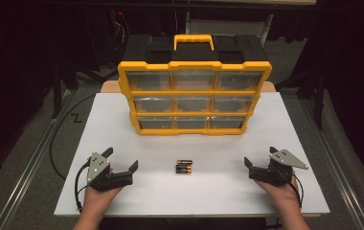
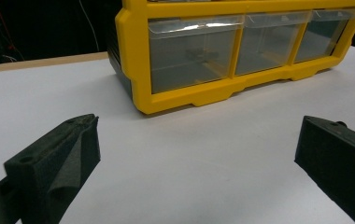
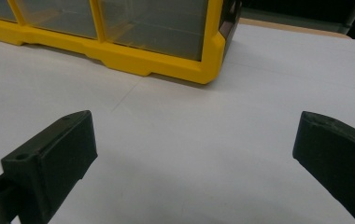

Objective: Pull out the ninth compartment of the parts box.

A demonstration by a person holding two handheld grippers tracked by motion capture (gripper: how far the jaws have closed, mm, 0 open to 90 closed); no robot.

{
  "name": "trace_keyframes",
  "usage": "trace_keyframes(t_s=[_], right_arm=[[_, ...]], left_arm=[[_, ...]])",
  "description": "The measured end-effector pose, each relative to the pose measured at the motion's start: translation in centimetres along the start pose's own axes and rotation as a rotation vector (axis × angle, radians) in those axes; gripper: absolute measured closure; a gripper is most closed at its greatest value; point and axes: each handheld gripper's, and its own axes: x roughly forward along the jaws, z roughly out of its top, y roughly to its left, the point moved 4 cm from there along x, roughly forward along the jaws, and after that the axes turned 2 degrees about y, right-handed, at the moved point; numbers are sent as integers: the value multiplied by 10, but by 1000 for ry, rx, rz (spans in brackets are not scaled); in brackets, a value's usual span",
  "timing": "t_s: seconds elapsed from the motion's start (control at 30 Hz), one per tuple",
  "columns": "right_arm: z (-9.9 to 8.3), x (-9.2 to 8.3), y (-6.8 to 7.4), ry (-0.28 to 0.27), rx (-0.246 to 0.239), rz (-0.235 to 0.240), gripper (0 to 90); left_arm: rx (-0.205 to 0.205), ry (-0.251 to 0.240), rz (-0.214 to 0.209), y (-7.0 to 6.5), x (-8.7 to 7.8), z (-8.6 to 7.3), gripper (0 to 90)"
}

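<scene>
We hold both grippers low over the white tabletop (image 1: 122, 206), each with its jaws spread wide and nothing between them. The left gripper (image 1: 121, 163) and the right gripper (image 1: 260, 157) sit well apart, and the batteries (image 1: 184, 167) lie on the tabletop between them, inward of each and roughly level with the fingertips. They look like a small bundle of two or three cells lying side by side, dark with an orange band. Ahead of both grippers, well beyond the batteries, stands the yellow drawer cabinet (image 1: 194, 96), three rows of three clear drawers with a carry handle on top. In the left gripper view its bottom row is ahead and to the right (image 2: 194, 56); in the right gripper view the cabinet's near corner (image 3: 203, 65) is ahead and to the left.

We judge the risks this way: the cells are round and may roll if a jaw touches one edge first, and a pinch on the whole bundle could squeeze one cell out sideways. If a drawer is the goal, they all look shut, so one must be opened first.

The print on the batteries is too small to read, and we see no lettering on the cabinet.
</scene>
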Motion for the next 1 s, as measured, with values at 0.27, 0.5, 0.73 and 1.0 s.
trace_keyframes(t_s=[0.27,0.5,0.73,1.0], right_arm=[[4,10,-2,0,-1,-12,9],[12,19,-5,-12,5,-24,9],[20,33,-7,-5,-5,-32,9],[26,43,-8,2,-31,-68,9]], left_arm=[[16,10,1,-1,1,1,8],[13,32,2,-2,3,0,3],[17,31,11,-3,3,0,3],[17,12,22,-3,1,2,6]])
